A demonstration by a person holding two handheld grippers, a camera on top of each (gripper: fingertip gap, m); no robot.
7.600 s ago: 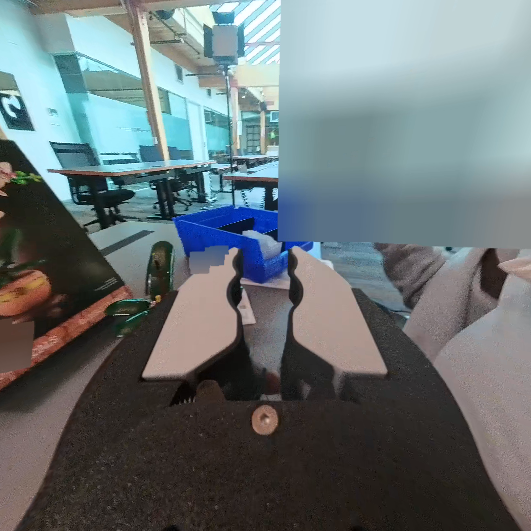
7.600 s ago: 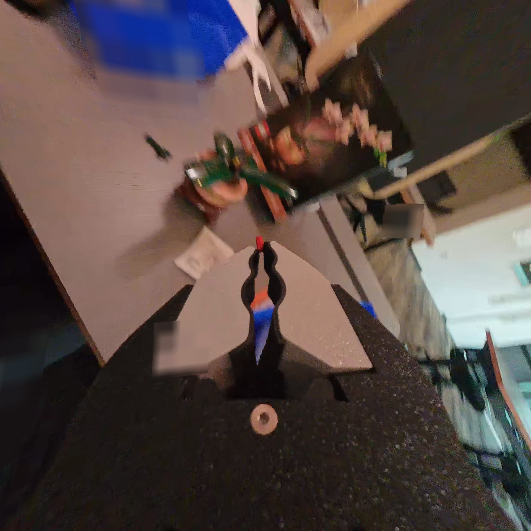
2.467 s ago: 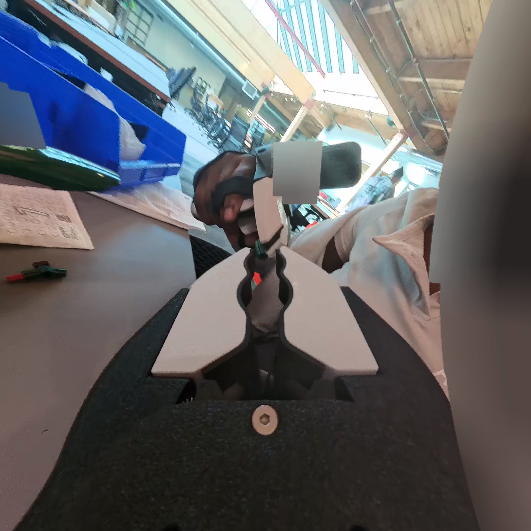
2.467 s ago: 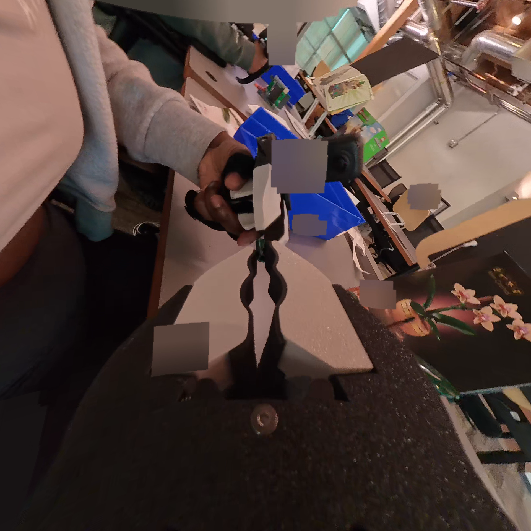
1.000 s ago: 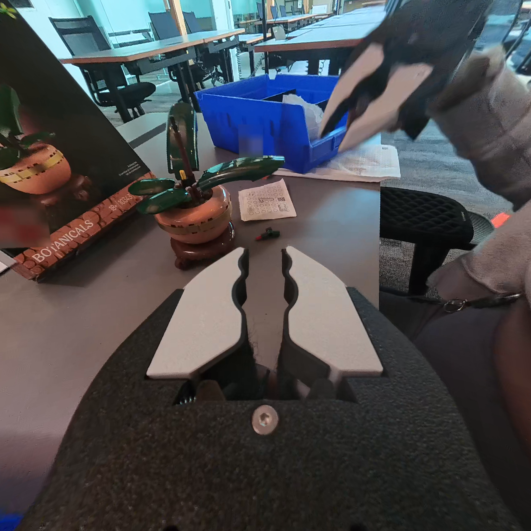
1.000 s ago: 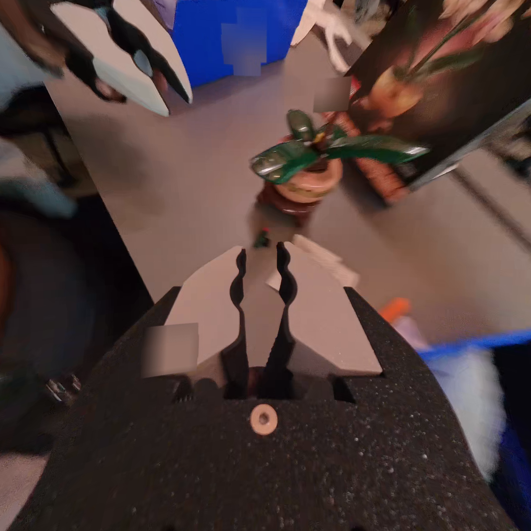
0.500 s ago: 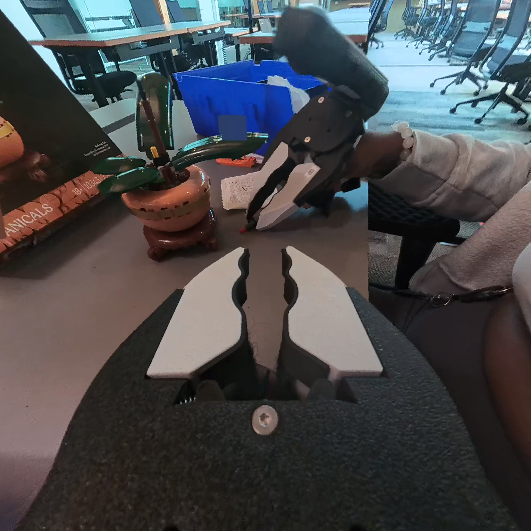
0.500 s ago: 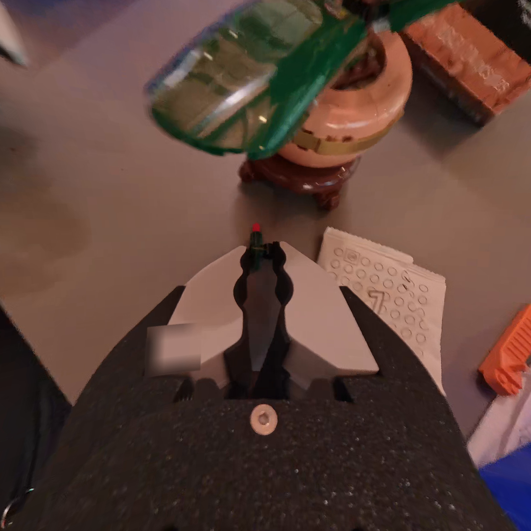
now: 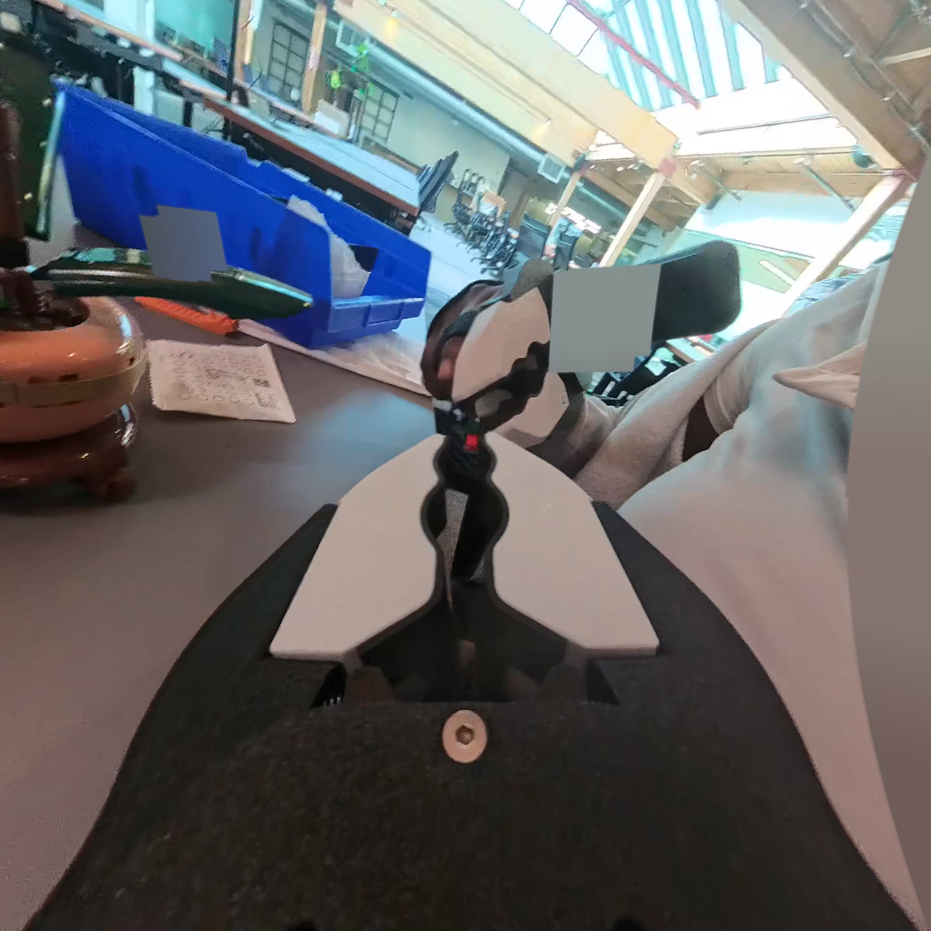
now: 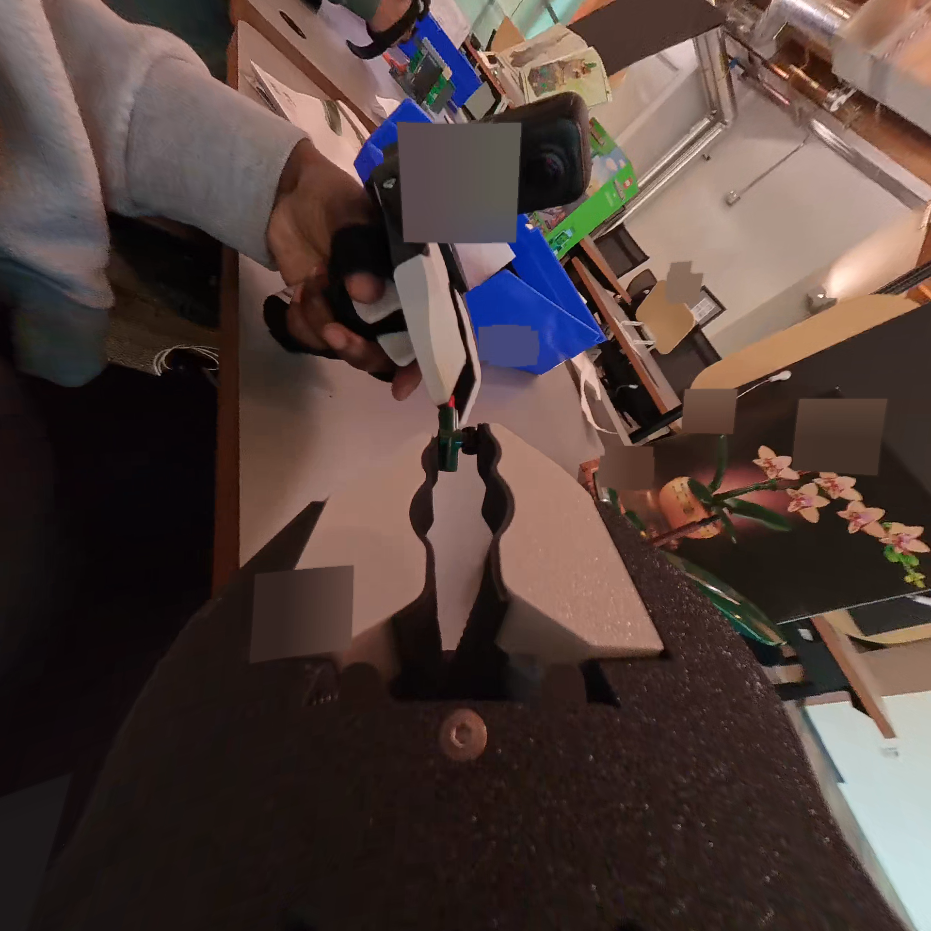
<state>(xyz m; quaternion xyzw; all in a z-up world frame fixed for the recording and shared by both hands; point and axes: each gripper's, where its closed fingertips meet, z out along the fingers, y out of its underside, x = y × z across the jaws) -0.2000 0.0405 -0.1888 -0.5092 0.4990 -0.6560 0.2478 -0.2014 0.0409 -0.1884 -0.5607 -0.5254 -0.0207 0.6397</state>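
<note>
Green piece [image 10: 448, 446] pinched between both closed tools.

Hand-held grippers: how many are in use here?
2. The left hand-held gripper and the right hand-held gripper meet tip to tip above the grey table, both gripping one small green piece.

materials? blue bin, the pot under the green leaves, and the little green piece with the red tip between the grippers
Blue bin: looks like moulded plastic, semi-matt, with ribbed walls and a formed front lip.
Pot: glossy hard plastic, probably brick-built; highlights and seams between the pink, tan and brown layers show.
Small green piece: seemingly the same glossy plastic; too small to be sure.
</note>
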